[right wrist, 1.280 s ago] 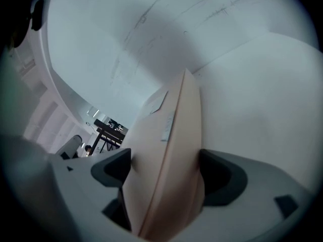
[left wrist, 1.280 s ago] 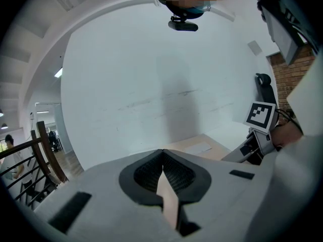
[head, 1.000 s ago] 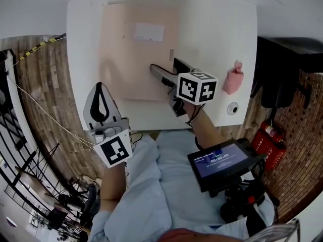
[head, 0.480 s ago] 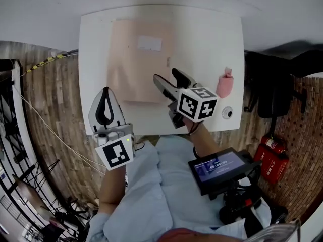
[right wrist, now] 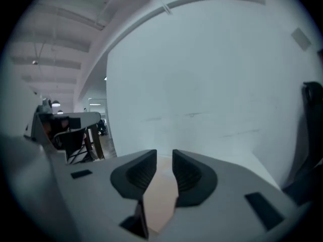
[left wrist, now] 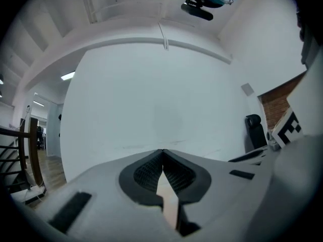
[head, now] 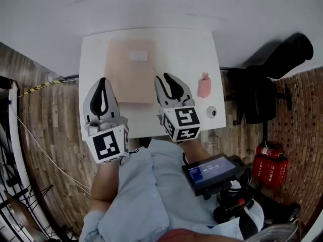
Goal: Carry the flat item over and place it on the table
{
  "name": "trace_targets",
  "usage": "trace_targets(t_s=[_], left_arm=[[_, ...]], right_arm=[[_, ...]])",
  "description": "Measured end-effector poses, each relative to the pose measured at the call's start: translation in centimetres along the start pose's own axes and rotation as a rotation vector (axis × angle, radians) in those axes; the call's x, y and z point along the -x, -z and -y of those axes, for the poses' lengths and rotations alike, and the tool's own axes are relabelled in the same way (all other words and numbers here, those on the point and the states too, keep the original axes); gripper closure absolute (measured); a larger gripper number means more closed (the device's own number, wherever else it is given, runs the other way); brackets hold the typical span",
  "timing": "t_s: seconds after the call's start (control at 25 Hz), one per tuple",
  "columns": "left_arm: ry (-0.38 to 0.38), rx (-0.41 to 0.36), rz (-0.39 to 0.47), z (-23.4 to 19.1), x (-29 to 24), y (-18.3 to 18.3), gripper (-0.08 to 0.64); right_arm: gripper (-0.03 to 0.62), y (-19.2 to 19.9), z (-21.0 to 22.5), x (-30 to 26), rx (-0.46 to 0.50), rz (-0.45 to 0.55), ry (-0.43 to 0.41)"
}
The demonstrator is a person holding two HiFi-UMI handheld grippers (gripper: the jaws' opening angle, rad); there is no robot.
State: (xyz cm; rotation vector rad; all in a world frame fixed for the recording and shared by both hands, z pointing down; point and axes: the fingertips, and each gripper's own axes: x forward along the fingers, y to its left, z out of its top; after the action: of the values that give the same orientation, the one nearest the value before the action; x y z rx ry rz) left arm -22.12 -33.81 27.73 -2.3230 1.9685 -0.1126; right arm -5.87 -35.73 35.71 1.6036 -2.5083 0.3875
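The flat item, a pale peach sheet (head: 130, 77) with a white label, lies flat on the white table (head: 186, 49). Both grippers hang above the table's near edge, apart from the sheet. My left gripper (head: 103, 81) is shut with its tips touching (left wrist: 162, 153) and nothing held. My right gripper (head: 165, 77) has just been closing; a narrow gap (right wrist: 164, 158) stays between its pads, with nothing in it. In both gripper views the sheet shows only as a peach strip (right wrist: 159, 195) far below the jaws.
A pink crumpled item (head: 204, 86) and a small round object (head: 211, 112) lie on the table's right side. A black chair (head: 257, 100) stands right of the table, with fire extinguishers (head: 270, 165) behind it. A screen device (head: 212, 169) hangs at the person's waist.
Both grippers have risen from table height. The right gripper's jaws, wide apart over the sheet's edge before, have rolled and narrowed. The sheet stays flat on the table.
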Motion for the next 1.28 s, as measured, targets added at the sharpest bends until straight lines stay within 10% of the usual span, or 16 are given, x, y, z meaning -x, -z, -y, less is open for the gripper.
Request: trace_targets(t_s=[0.36, 1.28], left_arm=[[0.052, -0.038, 0.135, 0.7, 3.8, -6.4, 0.551], [0.09, -0.049, 0.144, 2.3, 3.9, -6.5, 0.551]], right_arm=[[0.587, -6.2, -3.1, 6.2, 0.172, 0.229, 0.037], [0.589, -6.3, -3.3, 6.4, 0.142, 0.237, 0.007]])
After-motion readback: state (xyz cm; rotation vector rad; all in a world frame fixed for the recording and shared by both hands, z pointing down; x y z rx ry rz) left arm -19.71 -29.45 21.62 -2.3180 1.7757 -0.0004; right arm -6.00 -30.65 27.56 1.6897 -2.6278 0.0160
